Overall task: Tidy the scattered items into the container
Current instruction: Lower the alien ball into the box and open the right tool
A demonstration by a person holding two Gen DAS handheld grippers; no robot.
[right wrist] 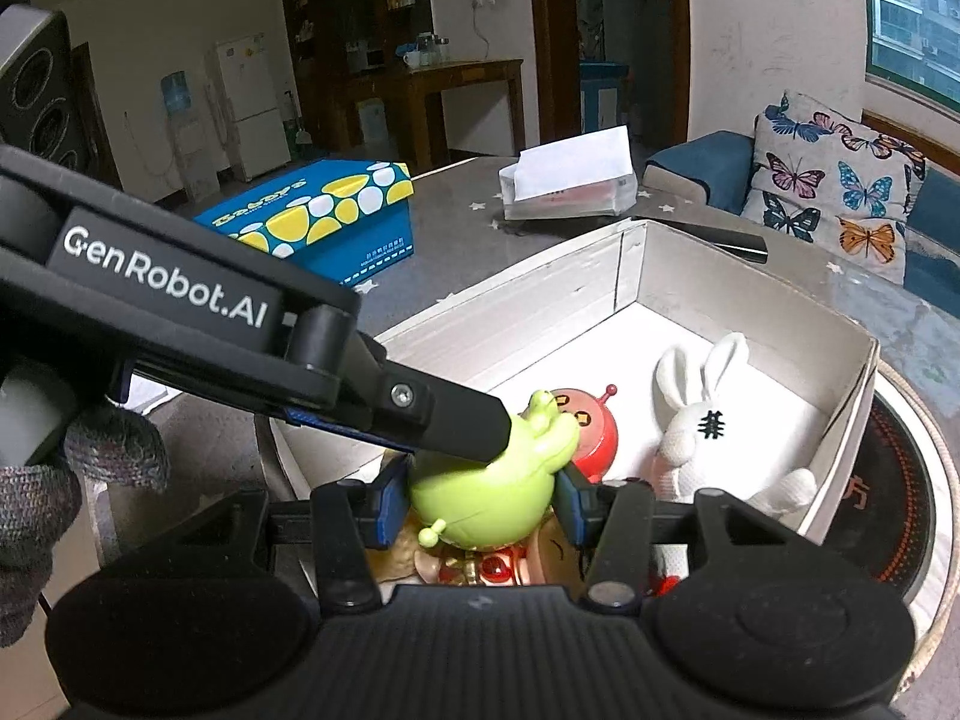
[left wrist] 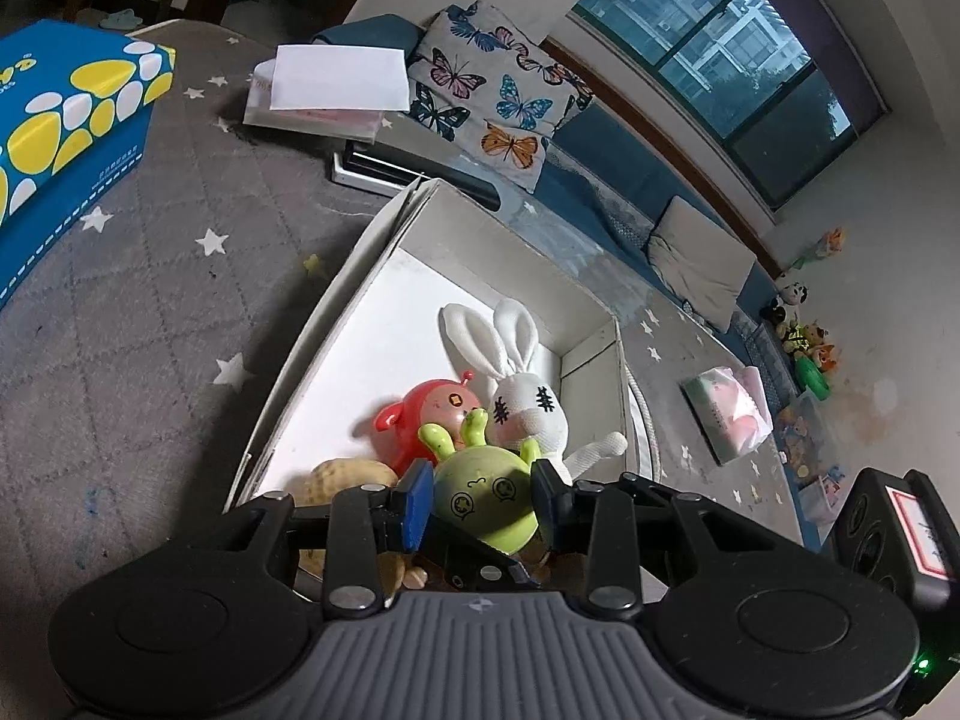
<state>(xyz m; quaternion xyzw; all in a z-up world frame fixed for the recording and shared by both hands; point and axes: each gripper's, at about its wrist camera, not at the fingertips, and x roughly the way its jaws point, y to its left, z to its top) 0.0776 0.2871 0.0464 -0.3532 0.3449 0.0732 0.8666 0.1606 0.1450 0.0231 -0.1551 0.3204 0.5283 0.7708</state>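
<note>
A round green toy (left wrist: 487, 495) with little arms is held over the near end of a white cardboard box (left wrist: 360, 294). My left gripper (left wrist: 483, 498) is shut on it from both sides. In the right wrist view the same green toy (right wrist: 480, 495) sits between my right gripper's blue pads (right wrist: 389, 501), and my right gripper (right wrist: 478, 501) also grips it. The left gripper's black finger (right wrist: 444, 417) crosses in from the left onto the toy's top. Inside the box (right wrist: 540, 300) lie a red round toy (right wrist: 591, 429), a white rabbit doll (right wrist: 708, 426) and tan toys underneath.
A blue and yellow carton (right wrist: 336, 210) and a tissue pack (right wrist: 570, 180) stand on the grey star-patterned cloth (left wrist: 150, 330) behind the box. A butterfly cushion (left wrist: 492, 96) lies on the sofa. A pink packet (left wrist: 729, 414) lies to the right of the box.
</note>
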